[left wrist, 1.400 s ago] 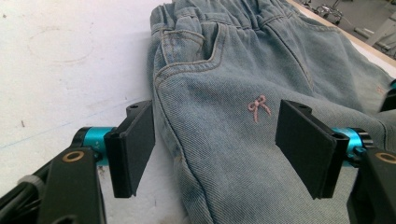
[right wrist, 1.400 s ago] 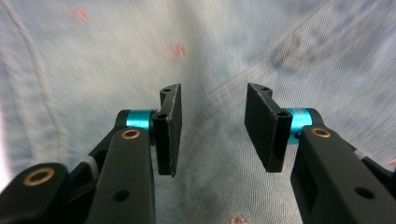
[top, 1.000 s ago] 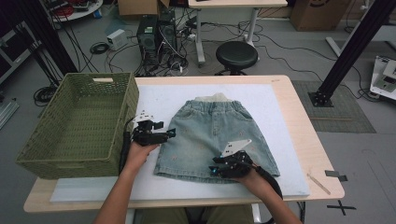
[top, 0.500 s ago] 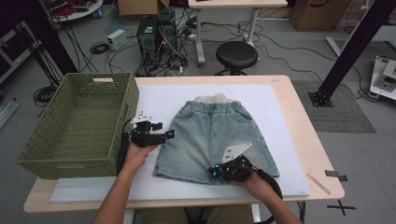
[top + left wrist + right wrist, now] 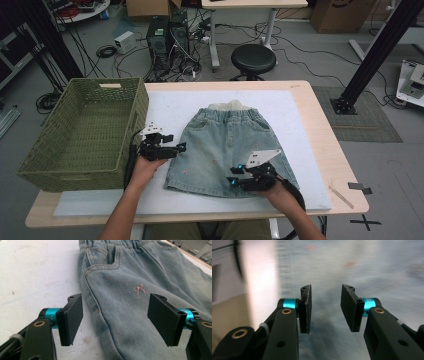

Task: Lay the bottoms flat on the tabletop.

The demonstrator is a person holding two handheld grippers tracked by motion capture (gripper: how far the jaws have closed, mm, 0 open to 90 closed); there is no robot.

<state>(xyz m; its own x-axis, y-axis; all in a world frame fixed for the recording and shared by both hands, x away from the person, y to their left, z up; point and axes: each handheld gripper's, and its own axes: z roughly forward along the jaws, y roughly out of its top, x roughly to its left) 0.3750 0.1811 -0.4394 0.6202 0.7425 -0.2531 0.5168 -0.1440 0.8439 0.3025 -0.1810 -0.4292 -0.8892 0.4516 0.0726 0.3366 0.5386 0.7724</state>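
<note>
The desk (image 5: 325, 130) carries a white mat (image 5: 175, 107), with a green basket (image 5: 85, 132) at its left. The denim skirt (image 5: 227, 145) lies flat mid-mat. The left gripper (image 5: 115, 315) straddles its side seam, fingers wide open. The right gripper (image 5: 325, 307) hovers at the hem, fingers partly open.

Light blue denim skirt (image 5: 227, 145) with pink bow (image 5: 139, 289), olive green woven basket (image 5: 85, 132), white mat (image 5: 170, 107)

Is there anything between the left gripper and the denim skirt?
Nothing visible. The left gripper is open, with its jaws straddling the side edge of the denim skirt and bare white mat beside it.
</note>
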